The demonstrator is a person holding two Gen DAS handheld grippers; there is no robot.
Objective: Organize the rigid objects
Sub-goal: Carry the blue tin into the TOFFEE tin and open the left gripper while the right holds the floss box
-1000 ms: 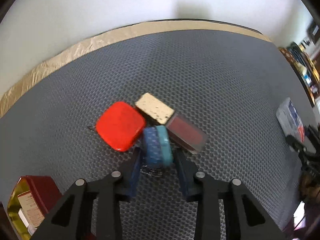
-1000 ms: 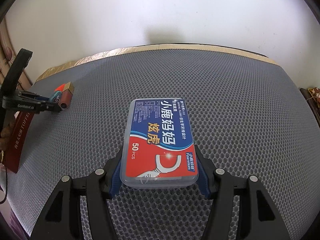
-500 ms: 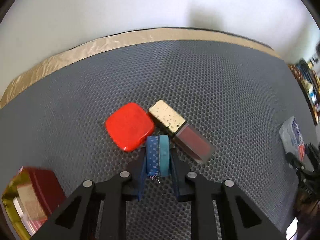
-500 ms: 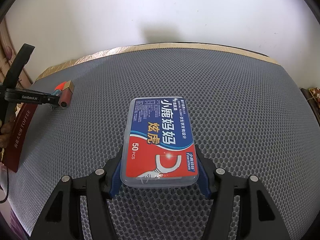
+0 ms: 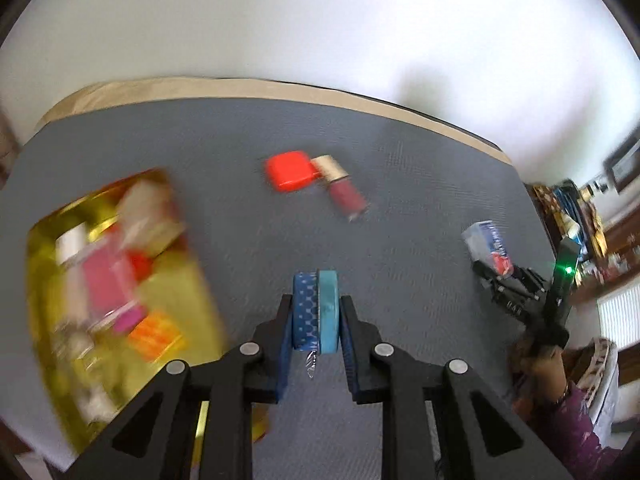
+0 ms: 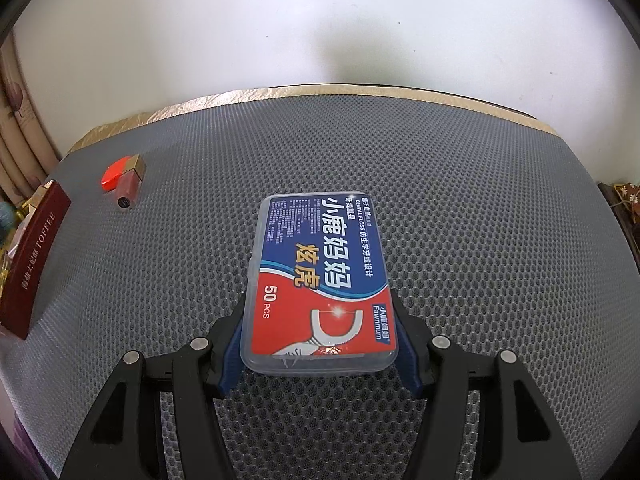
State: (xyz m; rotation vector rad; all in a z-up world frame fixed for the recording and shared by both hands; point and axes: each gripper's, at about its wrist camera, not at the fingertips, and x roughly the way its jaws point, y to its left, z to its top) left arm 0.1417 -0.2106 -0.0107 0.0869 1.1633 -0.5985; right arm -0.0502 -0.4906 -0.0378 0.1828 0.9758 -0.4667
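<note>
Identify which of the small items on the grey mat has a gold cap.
The dark-red lip-gloss tube lying on its side beside the flat red square case; its gold cap touches the case, which has none. The clear plastic floss box has none either.

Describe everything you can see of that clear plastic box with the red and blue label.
The clear plastic dental floss box is flat and rectangular with rounded corners. Its blue-and-red label shows Chinese text, "50 PCS" and a floss pick. It lies label-up over the grey mesh mat, its near end clamped between the right tool's blue pads.

Bright, even daylight; motion blur in left view; fisheye-curved edges
</note>
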